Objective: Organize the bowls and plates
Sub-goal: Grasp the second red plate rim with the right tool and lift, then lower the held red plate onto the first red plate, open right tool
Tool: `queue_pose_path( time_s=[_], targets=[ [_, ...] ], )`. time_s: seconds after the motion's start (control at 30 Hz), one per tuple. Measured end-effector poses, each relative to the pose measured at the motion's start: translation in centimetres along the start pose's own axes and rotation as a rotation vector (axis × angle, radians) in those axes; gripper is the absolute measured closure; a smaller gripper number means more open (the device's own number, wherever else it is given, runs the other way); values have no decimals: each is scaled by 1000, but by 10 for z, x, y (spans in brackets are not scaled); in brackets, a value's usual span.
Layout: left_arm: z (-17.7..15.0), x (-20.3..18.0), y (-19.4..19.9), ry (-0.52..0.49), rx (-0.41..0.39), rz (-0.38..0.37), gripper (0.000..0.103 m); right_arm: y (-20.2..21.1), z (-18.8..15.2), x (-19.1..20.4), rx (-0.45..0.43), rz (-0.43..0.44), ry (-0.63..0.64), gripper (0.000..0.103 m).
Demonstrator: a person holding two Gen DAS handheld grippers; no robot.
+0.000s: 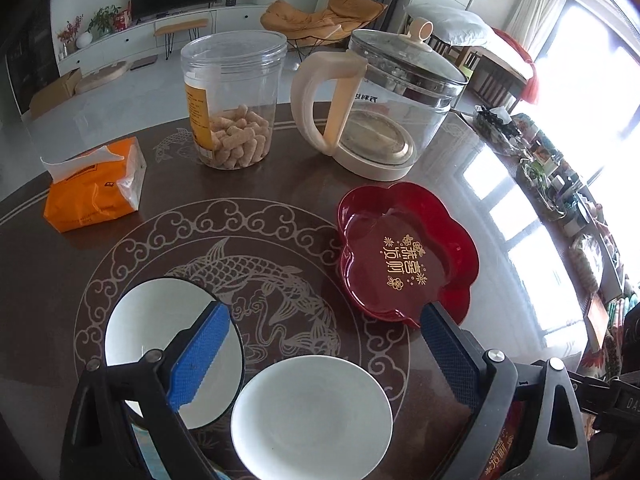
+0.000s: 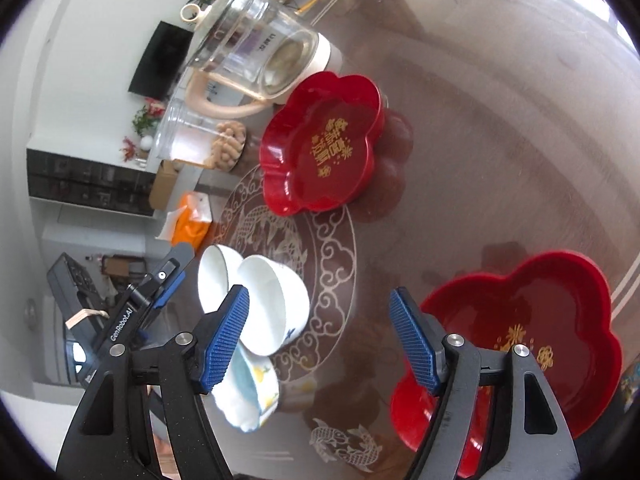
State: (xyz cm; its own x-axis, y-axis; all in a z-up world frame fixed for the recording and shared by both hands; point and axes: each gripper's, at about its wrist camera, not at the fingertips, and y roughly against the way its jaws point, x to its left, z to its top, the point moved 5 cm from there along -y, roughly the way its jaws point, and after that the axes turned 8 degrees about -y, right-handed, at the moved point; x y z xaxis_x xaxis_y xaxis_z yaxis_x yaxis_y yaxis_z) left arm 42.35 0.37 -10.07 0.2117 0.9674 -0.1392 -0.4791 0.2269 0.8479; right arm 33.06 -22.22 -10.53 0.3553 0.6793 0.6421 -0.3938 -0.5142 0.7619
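Observation:
In the left wrist view my left gripper is open and empty above the table; a white bowl sits between its fingers, another white bowl lies under the left finger, and a red flower-shaped plate lies beyond the right finger. In the right wrist view my right gripper is open and empty. It sees the same two white bowls, a bowl with lemon print, the far red plate and a second red flower plate beside its right finger. The left gripper shows at left.
A glass kettle, a clear jar of snacks and an orange tissue pack stand at the far side of the dark round table. Clutter lines the table's right edge.

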Motion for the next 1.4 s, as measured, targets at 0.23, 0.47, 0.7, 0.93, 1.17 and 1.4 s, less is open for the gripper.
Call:
queue_pose_path(
  time_s=[0.23,0.47,0.7,0.93,1.17,1.4],
  targets=[
    [25,-9,-62,-21,85,27,30,-39,44,-11,-35,-31,-55,28],
    [25,-9,-105,-2,172,74,53,-72,62,-18,-42,-70,-71,61],
    [24,-16,-122,-25,201,99,89,-86,70,-16,-34,-88,-27,89],
    [20,-31,-68,-83,98,48,90,-52,53,-8,-79,-57,36,89],
    [-11,-65,43,-159,-32,-18,89,36,3,6,-155,5,101,89],
    [-88,-123,110,-265,-42,-113,89,129,-75,-20,-220,21,109,89]
  ],
)
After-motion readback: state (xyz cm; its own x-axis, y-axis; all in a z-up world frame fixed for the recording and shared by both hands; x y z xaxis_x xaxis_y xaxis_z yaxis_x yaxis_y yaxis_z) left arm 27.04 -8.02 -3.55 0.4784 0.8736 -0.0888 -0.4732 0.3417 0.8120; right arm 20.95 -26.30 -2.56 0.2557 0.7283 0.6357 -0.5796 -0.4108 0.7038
